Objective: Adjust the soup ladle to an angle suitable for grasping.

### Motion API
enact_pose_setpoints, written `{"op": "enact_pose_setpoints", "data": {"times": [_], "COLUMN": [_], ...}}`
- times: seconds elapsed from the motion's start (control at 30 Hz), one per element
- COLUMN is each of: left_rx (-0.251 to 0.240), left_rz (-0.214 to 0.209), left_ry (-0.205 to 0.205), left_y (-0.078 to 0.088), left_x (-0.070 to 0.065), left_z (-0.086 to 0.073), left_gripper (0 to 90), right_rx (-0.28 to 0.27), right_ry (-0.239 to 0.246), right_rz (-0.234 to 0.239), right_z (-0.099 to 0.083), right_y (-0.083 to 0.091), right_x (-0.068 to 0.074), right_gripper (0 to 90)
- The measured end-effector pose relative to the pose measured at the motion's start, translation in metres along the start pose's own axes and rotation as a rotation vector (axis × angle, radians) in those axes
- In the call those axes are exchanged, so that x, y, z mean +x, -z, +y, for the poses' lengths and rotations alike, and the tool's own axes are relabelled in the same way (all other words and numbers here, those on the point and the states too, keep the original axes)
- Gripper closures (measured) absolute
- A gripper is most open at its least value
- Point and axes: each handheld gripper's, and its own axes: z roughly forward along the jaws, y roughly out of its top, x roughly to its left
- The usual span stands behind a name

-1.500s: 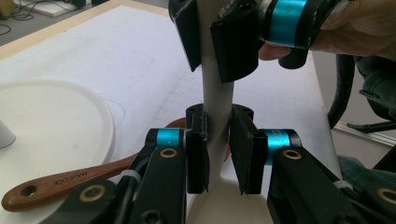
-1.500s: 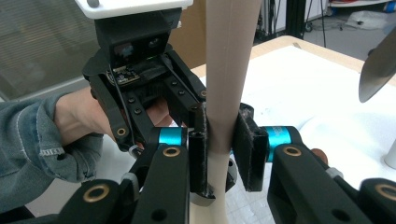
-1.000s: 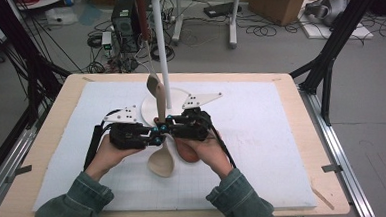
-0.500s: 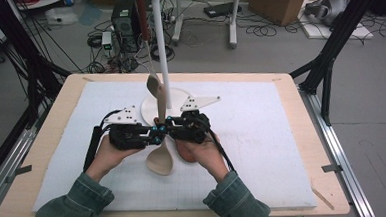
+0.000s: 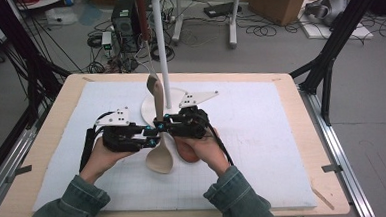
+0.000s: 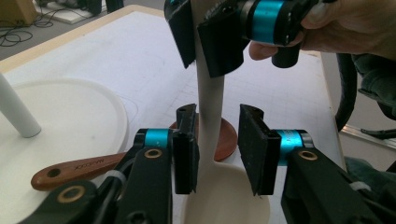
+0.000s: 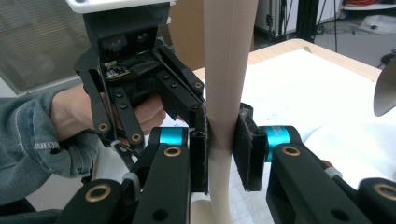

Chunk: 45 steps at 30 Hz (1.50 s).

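Matt cream plastic spoon (image 6: 210, 116); glossy brown wooden spatula handle (image 6: 74, 169) (stamped lettering); white paper mat (image 5: 262, 135).

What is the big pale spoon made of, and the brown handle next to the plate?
The pale spoon looks like smooth matte plastic or silicone: even cream colour, no grain or shine. I cannot tell which. The brown handle looks like varnished wood: reddish with darker streaks, a soft gloss, stamped lettering and a hanging hole.

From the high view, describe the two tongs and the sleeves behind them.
Both tongs, left and right, have black bodies with teal bands near the jaws, brass-coloured rivets on the linkages and flat black pads. Each carries a white plate with dark dots on top. A black cable loops from the left one. The person wears grey-green denim-like sleeves.
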Motion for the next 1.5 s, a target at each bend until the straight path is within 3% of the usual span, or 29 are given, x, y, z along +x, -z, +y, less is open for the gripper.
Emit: {"op": "enact_pose_setpoints", "data": {"times": [0.27,0.83,1.5], "left_rx": [0.003,0.010,0.014], "left_rz": [0.049,0.135,0.217], "left_ry": [-0.007,0.031,0.050], "left_y": [0.015,0.035,0.052], "left_x": [0.001,0.006,0.011], "left_z": [-0.004,-0.026,-0.040], "left_gripper": [55.8,34.7,26.7], "right_rx": [0.015,0.031,0.046], "right_ry": [0.011,0.026,0.057], "right_rz": [0.020,0.036,0.040], "right_z": [0.007,0.023,0.051], "right_y": [0.000,0.005,0.006], "right_x": [-0.007,-0.020,-0.025], "right_gripper": [77.8,77.8,77.8]}}
